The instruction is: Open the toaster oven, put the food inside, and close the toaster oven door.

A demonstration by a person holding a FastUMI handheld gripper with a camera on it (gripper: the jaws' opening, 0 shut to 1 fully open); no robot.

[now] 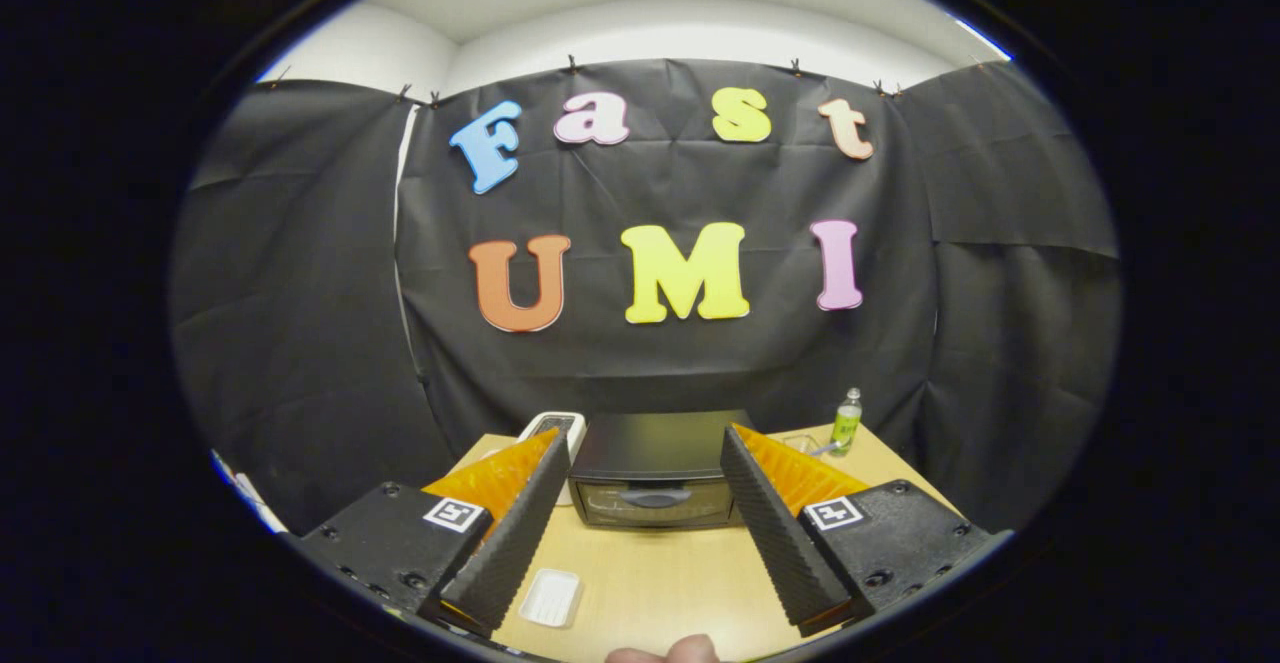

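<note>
Jaws spread wide, holding nothing; one shut toaster oven, one white tray, one bottle

Surface: bare between the spread jaws, open lane ahead. Toaster oven: beyond the jaws, door shut, blocks the far end. White tray: just inside the left jaw. White device: beside the oven's left. Bottle: far right, well apart.
</note>
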